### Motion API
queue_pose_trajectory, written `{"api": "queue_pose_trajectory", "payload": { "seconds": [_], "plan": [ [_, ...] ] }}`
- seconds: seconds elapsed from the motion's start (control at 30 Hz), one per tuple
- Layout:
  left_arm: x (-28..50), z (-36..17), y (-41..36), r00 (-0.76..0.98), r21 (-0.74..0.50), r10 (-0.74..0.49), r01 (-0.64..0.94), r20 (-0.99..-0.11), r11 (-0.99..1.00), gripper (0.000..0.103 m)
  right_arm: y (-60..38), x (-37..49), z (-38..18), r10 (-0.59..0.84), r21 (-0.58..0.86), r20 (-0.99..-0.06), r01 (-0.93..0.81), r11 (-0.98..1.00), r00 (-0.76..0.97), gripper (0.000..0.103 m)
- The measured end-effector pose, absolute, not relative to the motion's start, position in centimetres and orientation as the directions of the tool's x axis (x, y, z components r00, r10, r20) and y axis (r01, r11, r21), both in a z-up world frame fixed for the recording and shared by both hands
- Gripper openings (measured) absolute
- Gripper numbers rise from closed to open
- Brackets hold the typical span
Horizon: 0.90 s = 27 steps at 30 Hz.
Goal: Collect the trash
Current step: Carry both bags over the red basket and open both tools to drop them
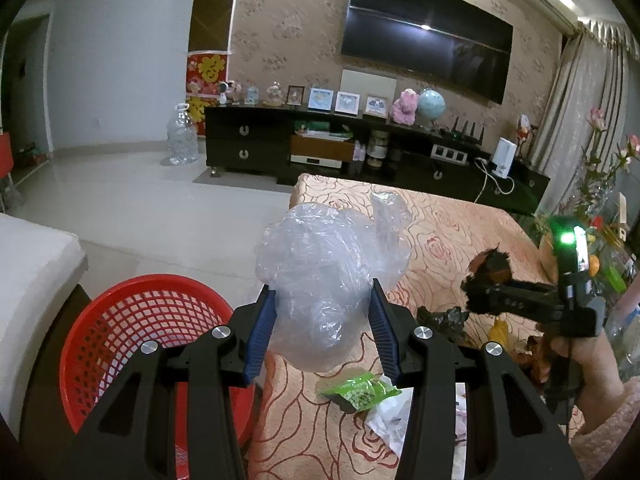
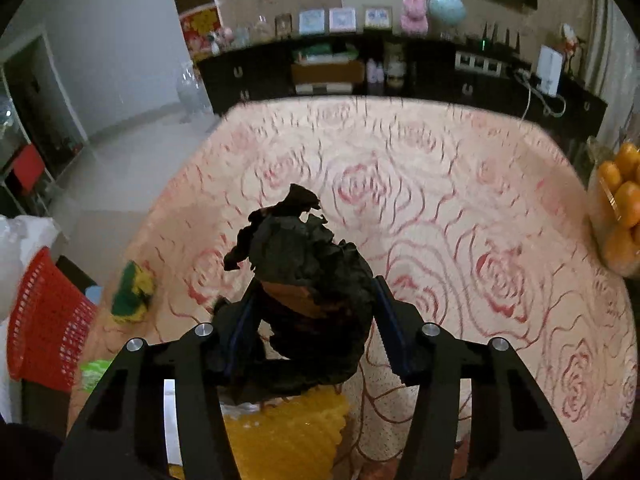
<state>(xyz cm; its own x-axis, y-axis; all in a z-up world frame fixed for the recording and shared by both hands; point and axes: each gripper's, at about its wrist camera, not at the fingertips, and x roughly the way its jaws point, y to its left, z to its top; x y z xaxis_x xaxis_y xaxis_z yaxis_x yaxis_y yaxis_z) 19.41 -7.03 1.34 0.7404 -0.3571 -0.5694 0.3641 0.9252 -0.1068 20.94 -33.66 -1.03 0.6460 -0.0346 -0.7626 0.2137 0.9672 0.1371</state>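
Left gripper (image 1: 324, 320) was closed on a crumpled clear plastic bag (image 1: 324, 280) — translucent, wrinkled into a ball, with a loose flap sticking up at its upper right. Both blue pads (image 1: 260, 336) pressed on the bag's sides. The bag hung above the near left edge of the table (image 1: 460, 224), just right of the red basket (image 1: 132, 328).

Right gripper (image 2: 316, 320) had a crumpled black wad (image 2: 308, 264) between its pads — dark, matte, ragged at the edges, with a brown patch on its near face. The left pad was against the wad; the right pad looked close to it, but contact there could not be made out, so I could not tell whether the grip was firm. The wad was held above the table's rose-patterned cloth. In the left wrist view the same gripper (image 1: 486, 280) showed at the right, a hand (image 1: 588, 364) on its handle.

Count on the table: one green wrapper (image 1: 358, 390), one white scrap (image 1: 390, 420) just beside it, one yellow piece (image 2: 280, 436) under the right gripper, and one green-yellow item (image 2: 132, 292) near the left edge. One basket, standing off the table's left edge. One bowl of oranges (image 2: 620, 208) at the right edge; the oranges were too crowded to count.
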Motion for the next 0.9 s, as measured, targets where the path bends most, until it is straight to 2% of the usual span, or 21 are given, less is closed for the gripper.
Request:
{"api": "queue_pose_trajectory", "payload": {
  "seconds": [0.4, 0.9],
  "plan": [
    [19.7, 2.1, -4.3, 0.773, -0.124, -0.314, 0.296, -0.552, 0.947, 0.043, -29.9, 19.8, 3.7, 0.044, 0.184, -0.679, 0.112, 0.977, 0.732, 0.053],
    [19.6, 2.1, 2.4, 0.825, -0.012, -0.085, 0.095, -0.558, 0.995, 0.043, -21.8, 20.5, 4.7, 0.209, 0.232, -0.66, -0.069, 0.97, 0.722, 0.053]
  ]
}}
